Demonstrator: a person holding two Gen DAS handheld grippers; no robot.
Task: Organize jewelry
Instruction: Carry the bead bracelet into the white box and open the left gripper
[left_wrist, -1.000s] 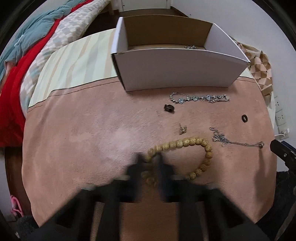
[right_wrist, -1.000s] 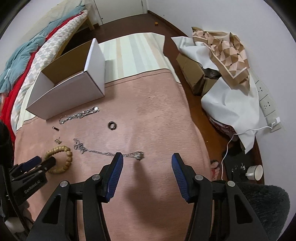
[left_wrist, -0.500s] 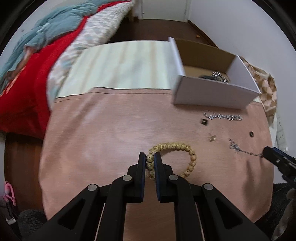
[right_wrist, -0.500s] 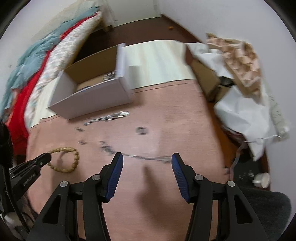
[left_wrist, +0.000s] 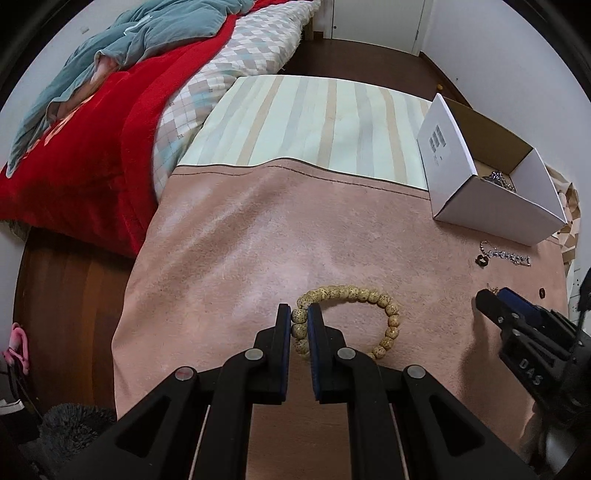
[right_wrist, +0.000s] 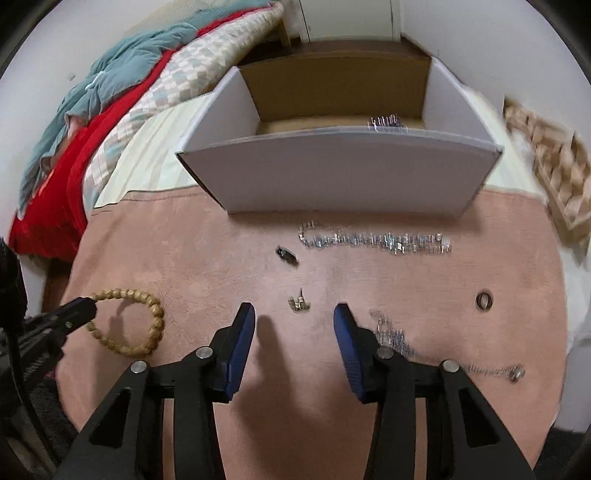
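Observation:
My left gripper (left_wrist: 298, 314) is shut on a wooden bead bracelet (left_wrist: 384, 299), whose loop hangs to the right over the pink cloth. In the right wrist view the same bracelet (right_wrist: 147, 317) casts a shadow beneath the left gripper (right_wrist: 85, 308). My right gripper (right_wrist: 293, 314) points down at the cloth with its jaws closing. A small gold charm (right_wrist: 299, 303) lies between its fingertips, and the pads are not touching it. The white open box (right_wrist: 343, 181) stands behind and holds some silver jewelry (right_wrist: 384, 121).
On the cloth lie a silver chain bracelet (right_wrist: 376, 242), a small dark piece (right_wrist: 286, 255), a dark ring (right_wrist: 484, 300) and a thin necklace (right_wrist: 395, 338) partly under my right finger. A bed with red and teal blankets (left_wrist: 110, 122) is to the left.
The right gripper swung left from the thin necklace to the gold charm and its jaws narrowed. The left gripper moved left with the bead bracelet, away from the box.

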